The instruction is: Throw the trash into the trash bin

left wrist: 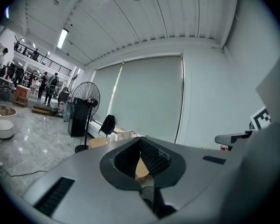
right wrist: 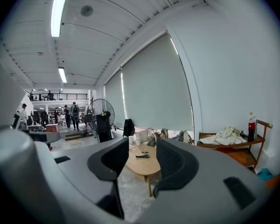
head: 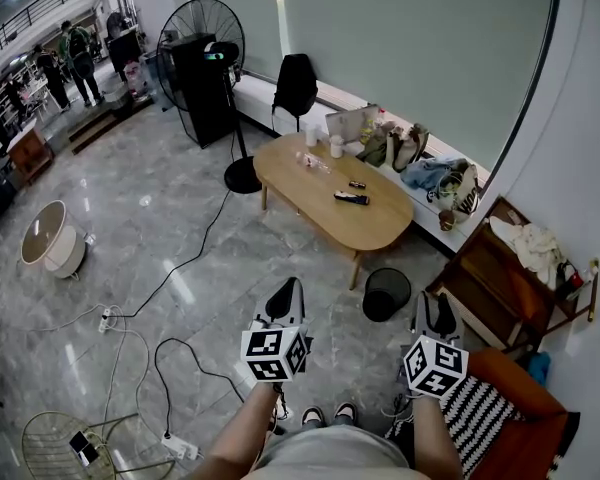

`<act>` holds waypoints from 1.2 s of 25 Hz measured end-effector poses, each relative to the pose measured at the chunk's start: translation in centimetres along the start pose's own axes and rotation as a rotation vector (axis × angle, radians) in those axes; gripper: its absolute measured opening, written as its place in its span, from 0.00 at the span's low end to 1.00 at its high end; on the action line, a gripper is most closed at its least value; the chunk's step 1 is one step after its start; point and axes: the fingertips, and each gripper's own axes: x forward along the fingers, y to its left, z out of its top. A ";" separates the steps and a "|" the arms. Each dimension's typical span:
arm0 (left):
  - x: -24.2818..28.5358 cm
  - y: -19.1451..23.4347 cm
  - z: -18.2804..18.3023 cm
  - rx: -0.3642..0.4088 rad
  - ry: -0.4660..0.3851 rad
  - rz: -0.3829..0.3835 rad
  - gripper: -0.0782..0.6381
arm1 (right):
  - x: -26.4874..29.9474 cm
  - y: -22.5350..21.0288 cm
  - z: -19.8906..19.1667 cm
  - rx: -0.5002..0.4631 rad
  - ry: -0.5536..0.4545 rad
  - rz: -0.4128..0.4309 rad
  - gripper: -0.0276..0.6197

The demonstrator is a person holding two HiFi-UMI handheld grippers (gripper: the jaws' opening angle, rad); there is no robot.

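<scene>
A black mesh trash bin [head: 386,294] stands on the floor at the near end of an oval wooden coffee table [head: 380,228]. On the table lie a black flat object [head: 351,199], a smaller dark item [head: 357,184], a clear wrapper [head: 315,161] and white cups [head: 334,146]. My left gripper [head: 286,290] is held level over the floor short of the table, its jaws meeting at the tips [left wrist: 140,141] with nothing in them. My right gripper [head: 435,306] hovers right of the bin, open and empty [right wrist: 142,146], with the table [right wrist: 142,166] showing between its jaws.
A standing fan [head: 208,38] and a black cabinet [head: 202,93] are beyond the table. Cables [head: 170,268] and a power strip [head: 180,446] cross the floor at left. A wooden rack [head: 500,278] and an orange seat [head: 510,413] stand at right. People are far off at left.
</scene>
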 end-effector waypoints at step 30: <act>5.4 10.0 -0.8 -0.036 0.029 0.077 0.13 | 8.7 3.9 -2.4 0.008 0.081 -0.030 0.39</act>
